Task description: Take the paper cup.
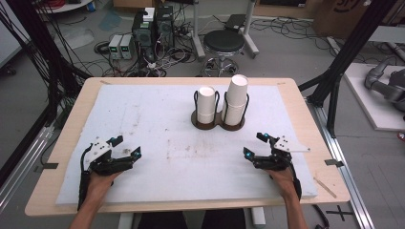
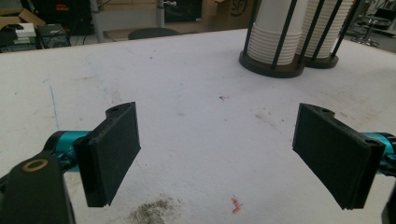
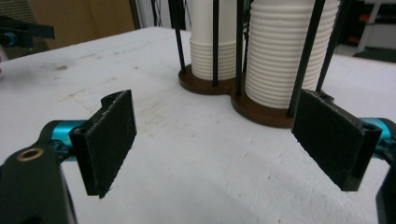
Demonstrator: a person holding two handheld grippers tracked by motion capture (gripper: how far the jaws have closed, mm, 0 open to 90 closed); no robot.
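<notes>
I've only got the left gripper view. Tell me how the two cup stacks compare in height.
Observer: In the high view the right stack stands taller than the left stack.
Operator: Report the other gripper.
Observer: The right gripper rests near the table's front right, jaws open, nothing between them.
Operator: Say what's behind the table.
Observer: A round black stool stands on the floor beyond the far edge.
</notes>
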